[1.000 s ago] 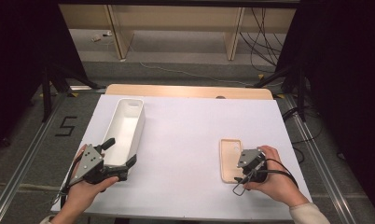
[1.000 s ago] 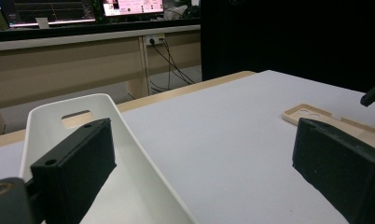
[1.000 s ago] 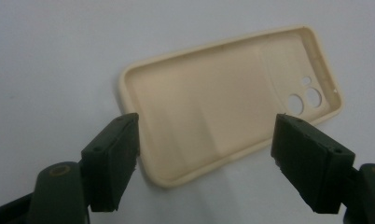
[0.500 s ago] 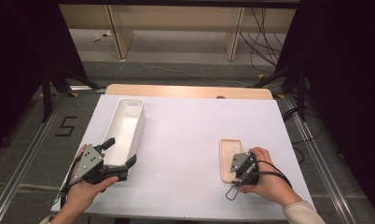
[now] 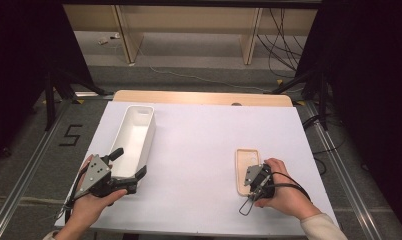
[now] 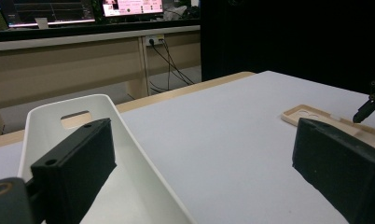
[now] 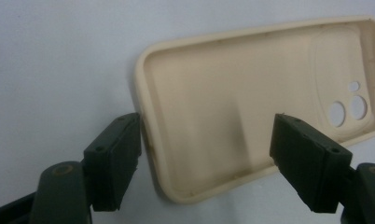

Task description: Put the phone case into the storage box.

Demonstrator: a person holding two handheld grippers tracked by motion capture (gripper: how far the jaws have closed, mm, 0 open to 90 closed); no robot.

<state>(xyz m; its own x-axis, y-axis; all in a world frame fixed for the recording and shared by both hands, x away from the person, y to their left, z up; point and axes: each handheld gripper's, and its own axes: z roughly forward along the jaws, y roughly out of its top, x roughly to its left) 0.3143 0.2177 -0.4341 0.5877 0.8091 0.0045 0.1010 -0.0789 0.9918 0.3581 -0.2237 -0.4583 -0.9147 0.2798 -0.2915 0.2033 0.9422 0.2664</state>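
Note:
A beige phone case (image 5: 246, 161) lies inside-up on the white table at the right. My right gripper (image 5: 251, 180) is low over its near end and open. In the right gripper view the jaws stand on either side of one corner of the case (image 7: 232, 102), with the right gripper (image 7: 206, 135) touching nothing. A long white bin (image 5: 134, 135) stands at the left. My left gripper (image 5: 130, 161) is open at the bin's near end. One jaw is inside the bin (image 6: 143, 172), the other outside over the table. The case (image 6: 311, 114) shows far off.
The white table top (image 5: 199, 150) lies between bin and case. A wooden strip (image 5: 204, 97) runs along its far edge. Metal rails (image 5: 339, 165) flank the table, and cables (image 5: 284, 35) lie on the floor behind. A floor mark "5" (image 5: 70, 135) is at the left.
My right gripper has slid a little left and nearer the person, down onto the case's near end. The left gripper and the bin have stayed put.

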